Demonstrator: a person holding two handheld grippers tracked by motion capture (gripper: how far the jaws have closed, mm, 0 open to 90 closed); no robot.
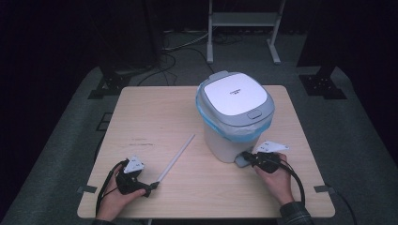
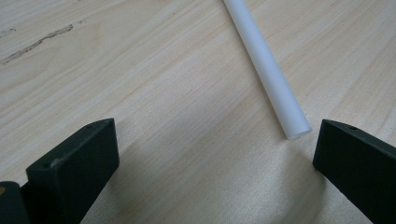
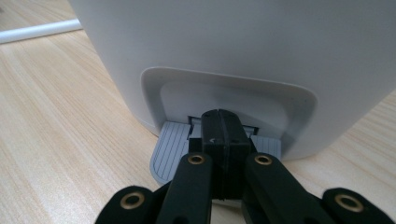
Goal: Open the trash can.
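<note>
Both forearms come in from the near edge of the counter (image 1: 141, 108), each hand low over the wood. The left hand (image 1: 112, 194) lies near the front-left corner, its left gripper (image 1: 151, 186) pointing toward the near end of a white tube (image 1: 176, 158) that lies slantwise on the counter. The right hand (image 1: 276, 176) reaches forward, its right gripper (image 1: 244, 157) aimed at the foot of the white pedal bin (image 1: 233, 117), which stands right of centre with its lid down and a blue liner showing at the rim.

The sleeves are cut off at the picture's edge, and in the high view the right gripper covers most of the grey pedal (image 3: 170, 151) — whether it presses the pedal down cannot be told.

The left gripper's jaws stand spread wide, the tube's end lying just inside the right-hand jaw, not pinched. The right gripper's jaws are pressed together — empty — with their tips resting over the pedal at the bin's recess.
</note>
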